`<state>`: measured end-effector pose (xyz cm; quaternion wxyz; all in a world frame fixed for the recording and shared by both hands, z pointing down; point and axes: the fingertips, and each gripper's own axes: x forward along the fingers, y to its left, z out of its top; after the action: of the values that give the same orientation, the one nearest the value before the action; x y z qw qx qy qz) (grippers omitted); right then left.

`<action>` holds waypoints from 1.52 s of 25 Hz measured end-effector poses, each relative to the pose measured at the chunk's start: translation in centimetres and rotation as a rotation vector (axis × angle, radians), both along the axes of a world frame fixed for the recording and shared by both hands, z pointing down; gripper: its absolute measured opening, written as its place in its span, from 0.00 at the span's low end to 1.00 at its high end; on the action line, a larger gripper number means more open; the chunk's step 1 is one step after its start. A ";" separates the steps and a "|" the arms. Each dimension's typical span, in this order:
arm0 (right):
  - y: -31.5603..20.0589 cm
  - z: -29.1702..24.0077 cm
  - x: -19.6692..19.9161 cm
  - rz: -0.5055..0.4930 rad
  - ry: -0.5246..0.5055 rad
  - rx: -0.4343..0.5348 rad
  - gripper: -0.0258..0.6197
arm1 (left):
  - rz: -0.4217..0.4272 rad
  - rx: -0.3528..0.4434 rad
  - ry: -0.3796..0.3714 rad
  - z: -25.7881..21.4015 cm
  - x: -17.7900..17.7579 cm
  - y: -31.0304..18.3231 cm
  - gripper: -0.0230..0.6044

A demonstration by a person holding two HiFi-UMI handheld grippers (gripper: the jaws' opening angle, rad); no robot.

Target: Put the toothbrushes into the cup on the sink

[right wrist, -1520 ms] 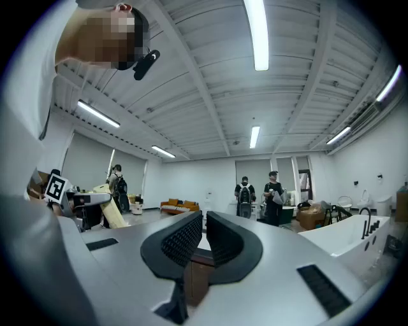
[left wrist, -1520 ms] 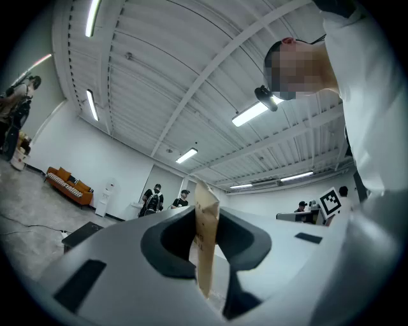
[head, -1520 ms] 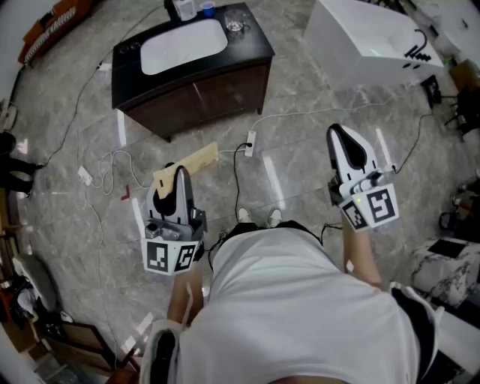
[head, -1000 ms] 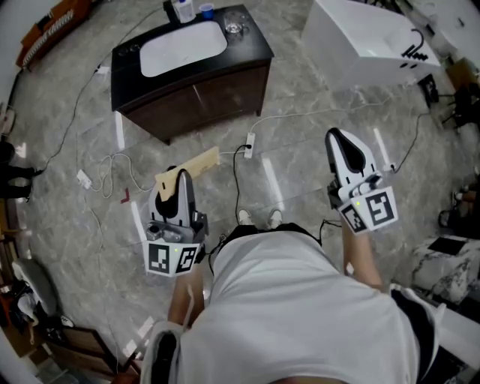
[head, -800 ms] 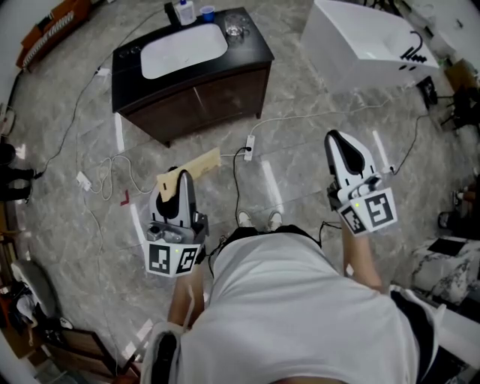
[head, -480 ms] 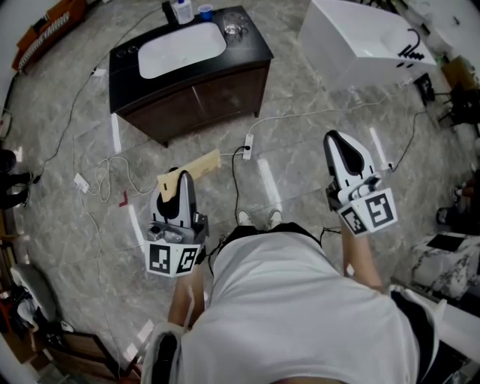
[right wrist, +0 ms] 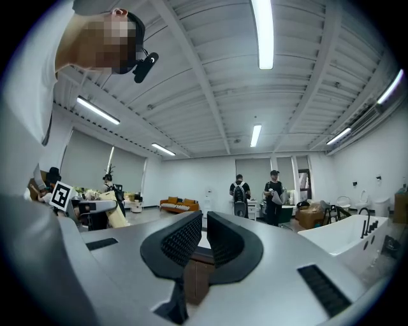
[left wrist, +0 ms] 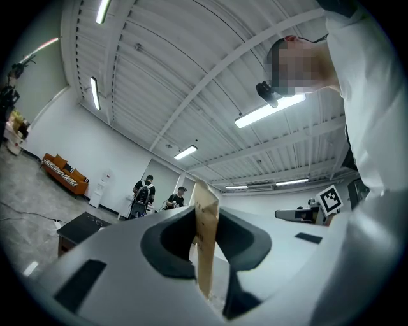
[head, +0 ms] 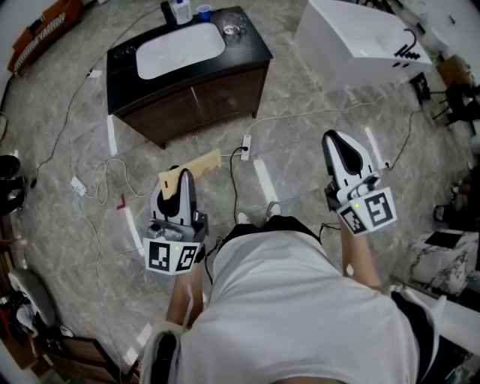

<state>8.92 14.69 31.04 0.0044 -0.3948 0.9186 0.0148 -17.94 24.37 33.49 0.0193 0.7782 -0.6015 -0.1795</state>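
Observation:
My left gripper [head: 180, 182] [left wrist: 205, 224] is shut on a flat tan paper package [head: 192, 166] [left wrist: 206, 235] that sticks out past its jaws, held at waist height above the floor. The right gripper [head: 338, 145] [right wrist: 204, 230] has its jaws nearly together, with nothing between them. Several steps ahead stands the dark vanity [head: 240, 52] with a white sink basin [head: 178, 46]. On its top sit a clear glass cup [head: 232, 30], a small blue cup [head: 204, 11] and a bottle [head: 180, 9]. No loose toothbrush shows.
A white bathtub [head: 352, 41] [right wrist: 347, 235] stands to the right of the vanity. Cables and a power strip [head: 246, 143] lie on the marble floor between me and the vanity, among white tape marks. Two people [right wrist: 255, 194] stand far off in the room.
The head view has drifted a little, so the vanity and bathtub sit slightly further left. Both grippers keep their pose, and the left one still holds the tan package.

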 end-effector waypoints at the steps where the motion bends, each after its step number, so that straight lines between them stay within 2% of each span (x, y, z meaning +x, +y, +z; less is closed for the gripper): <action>1: 0.0 -0.1 0.1 0.003 0.000 0.002 0.12 | 0.004 0.002 0.000 -0.1 0.1 -0.1 0.15; 16: -1.5 0.0 1.7 0.018 -0.021 0.005 0.12 | 0.030 0.014 -0.013 -0.6 1.6 -2.3 0.15; 38: -16.0 1.8 5.8 -0.053 -0.063 -0.051 0.12 | -0.083 -0.037 -0.044 -0.3 5.2 -14.3 0.15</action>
<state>14.77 -1.27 32.79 0.0235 -0.3704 0.9283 -0.0210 -12.70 10.03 33.17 0.0132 0.7559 -0.6367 -0.1519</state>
